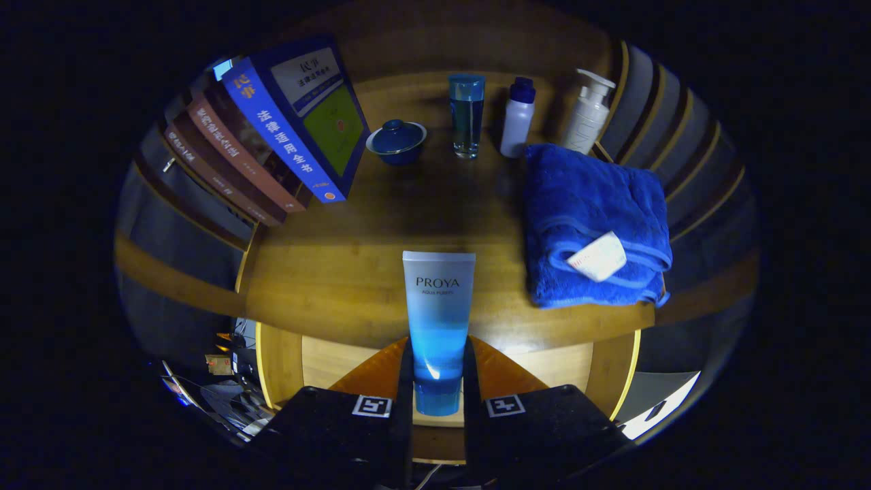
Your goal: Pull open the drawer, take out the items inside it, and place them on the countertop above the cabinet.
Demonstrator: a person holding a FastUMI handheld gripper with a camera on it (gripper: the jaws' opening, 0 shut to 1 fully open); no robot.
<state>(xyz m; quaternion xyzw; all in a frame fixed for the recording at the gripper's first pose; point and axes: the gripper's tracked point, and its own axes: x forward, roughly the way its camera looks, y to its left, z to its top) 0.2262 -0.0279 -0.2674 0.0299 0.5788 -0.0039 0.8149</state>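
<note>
Here we have the gripper (pixel 439 381) pinching a tall blue-and-white plastic cosmetic tube (pixel 438 320), both fingers pressed against its lower sides, cap end down. The tube stands upright between the fingers, held above the open pale wooden drawer (pixel 340 364) and in front of the edge of the wooden desk (pixel 340 272), not yet resting on it.

We judge the step in hand to be carrying the tube up and over that front edge and setting it down. To do it well, we would keep the tube vertical, lift until its cap clears the edge, then move forward onto the bare patch of wood just ahead of the fingers. That patch lies between the leaning row of books (pixel 272 143) and the folded blue terry towel (pixel 592 224), so we would steer clear of both. Farther back stand a small blue lidded bowl (pixel 397 141), a clear blue glass tumbler (pixel 467 116), a white bottle with a dark blue cap (pixel 518 117) and a white pump dispenser (pixel 589 112), all well beyond the landing spot. We would loosen the fingers only once the cap sits flat.

The fingers hide most of the drawer's inside, so we cannot tell whether other items remain there. The tube's cap is partly in shadow.
</note>
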